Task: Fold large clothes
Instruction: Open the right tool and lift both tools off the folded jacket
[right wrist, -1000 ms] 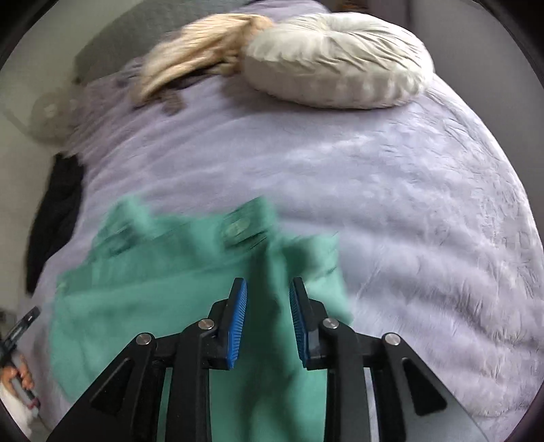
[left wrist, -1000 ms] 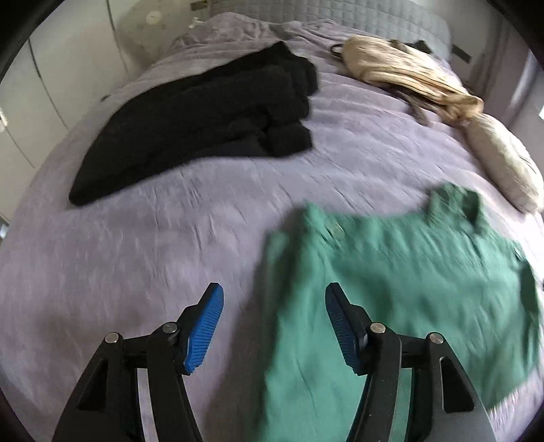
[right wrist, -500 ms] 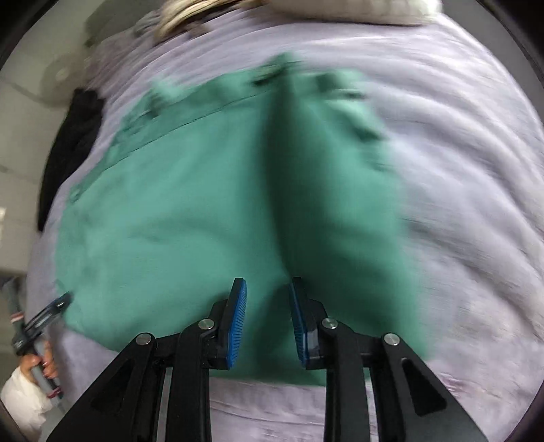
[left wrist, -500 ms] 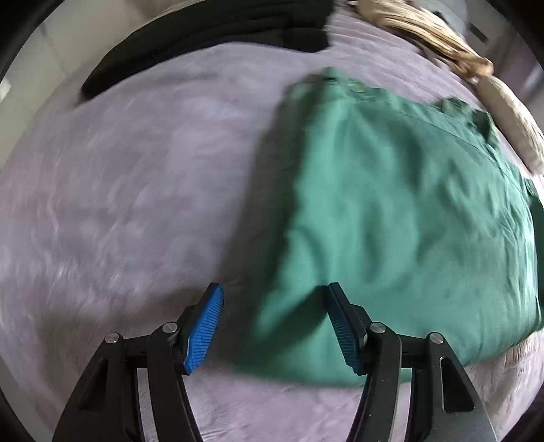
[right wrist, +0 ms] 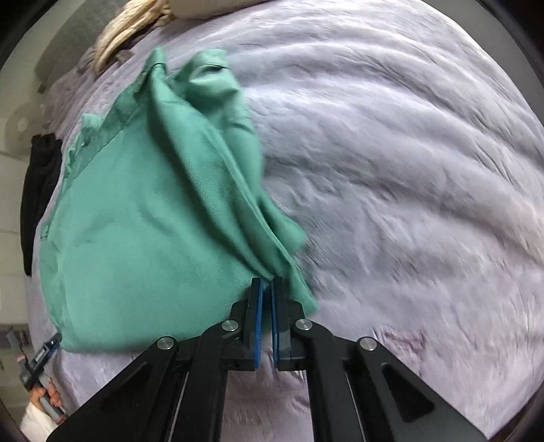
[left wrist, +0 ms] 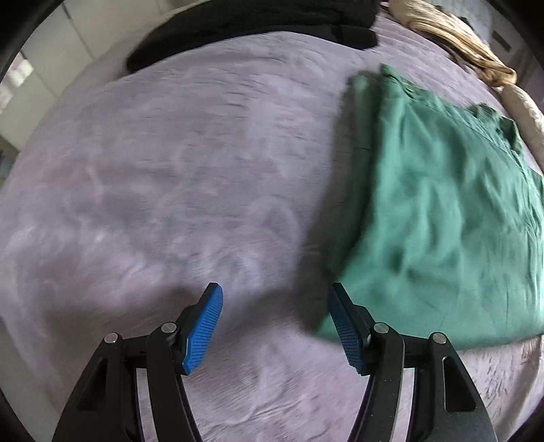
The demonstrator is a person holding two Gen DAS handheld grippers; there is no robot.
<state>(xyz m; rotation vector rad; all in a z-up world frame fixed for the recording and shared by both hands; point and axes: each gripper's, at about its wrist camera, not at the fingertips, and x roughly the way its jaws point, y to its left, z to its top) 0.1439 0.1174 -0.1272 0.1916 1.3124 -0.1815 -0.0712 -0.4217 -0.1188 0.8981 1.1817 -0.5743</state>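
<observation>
Pinching the near edge of the green shirt [right wrist: 142,217], the right gripper [right wrist: 267,289] had its fingers clamped on a bunched ridge of cloth. The shirt lay on the purple bedspread [left wrist: 170,170], and the left gripper [left wrist: 275,306] hovered beside it, fingers spread wide, holding nothing.

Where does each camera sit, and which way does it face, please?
Left wrist: on the open left gripper, looking across the bed at the green garment to its right; black clothes beyond.
Right wrist: on the right gripper, shut on that garment's edge; a hand shows at the lower left.
Shared: garment, bed, black clothes.
</observation>
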